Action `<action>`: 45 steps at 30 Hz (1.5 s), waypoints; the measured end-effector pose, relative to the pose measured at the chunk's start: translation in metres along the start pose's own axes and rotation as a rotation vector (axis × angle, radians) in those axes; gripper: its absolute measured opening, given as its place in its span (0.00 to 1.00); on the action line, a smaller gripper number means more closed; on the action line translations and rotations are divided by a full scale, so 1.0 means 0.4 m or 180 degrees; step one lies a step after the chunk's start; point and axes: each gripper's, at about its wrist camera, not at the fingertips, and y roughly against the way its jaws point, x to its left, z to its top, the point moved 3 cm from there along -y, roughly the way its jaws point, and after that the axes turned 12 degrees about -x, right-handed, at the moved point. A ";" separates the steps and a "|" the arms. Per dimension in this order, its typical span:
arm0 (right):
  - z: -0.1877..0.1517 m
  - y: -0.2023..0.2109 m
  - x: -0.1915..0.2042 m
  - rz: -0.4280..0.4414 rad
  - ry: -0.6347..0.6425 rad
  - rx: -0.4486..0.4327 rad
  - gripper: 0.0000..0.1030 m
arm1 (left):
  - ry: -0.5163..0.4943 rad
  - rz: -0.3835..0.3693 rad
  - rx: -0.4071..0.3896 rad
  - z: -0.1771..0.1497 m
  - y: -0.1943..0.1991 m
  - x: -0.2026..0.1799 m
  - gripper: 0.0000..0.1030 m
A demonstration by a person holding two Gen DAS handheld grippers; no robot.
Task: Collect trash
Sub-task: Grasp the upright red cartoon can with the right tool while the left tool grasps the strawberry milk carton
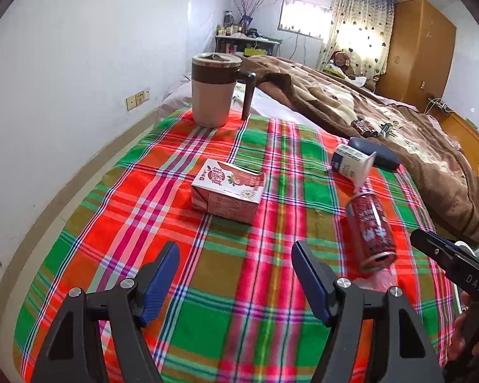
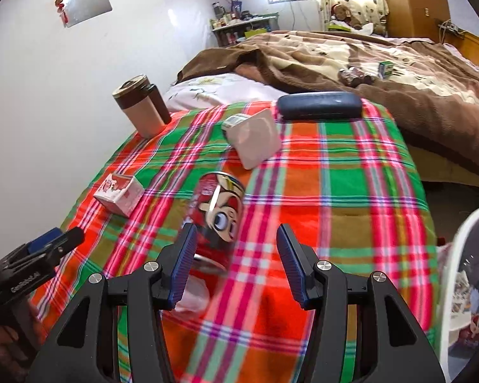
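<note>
1. Both grippers hang over the plaid cloth [image 1: 118,210], tilted downward; the left gripper [image 1: 236,282] has its jaws apart with nothing between them.
2. Beside it, the right gripper [image 2: 236,263] also stands open, gripping nothing, its left pad just in front of the red can [image 2: 218,214] lying on its side.
3. Farther off sit a juice carton [image 1: 228,190], a tipped yogurt cup [image 1: 353,162] and an upright mug [image 1: 212,91].
4. At the right edge, a white bin [image 2: 456,271] shows.
</note>
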 end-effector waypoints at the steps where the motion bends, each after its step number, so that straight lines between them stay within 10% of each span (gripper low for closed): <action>1: 0.002 -0.009 0.007 0.0009 0.0011 0.0020 0.52 | -0.0014 0.0000 0.0025 0.003 -0.017 0.002 0.70; 26: 0.008 -0.120 0.036 0.0091 0.0206 0.0309 0.60 | 0.0060 0.0435 0.0318 0.009 -0.186 0.123 0.70; 36: -0.003 -0.136 0.032 0.0072 0.0206 0.0360 0.60 | -0.0007 -0.0022 0.0160 0.032 -0.153 0.029 0.70; 45: -0.002 -0.139 0.039 0.0099 0.0326 0.0304 0.56 | 0.0051 0.0283 0.0326 0.012 -0.207 0.052 0.70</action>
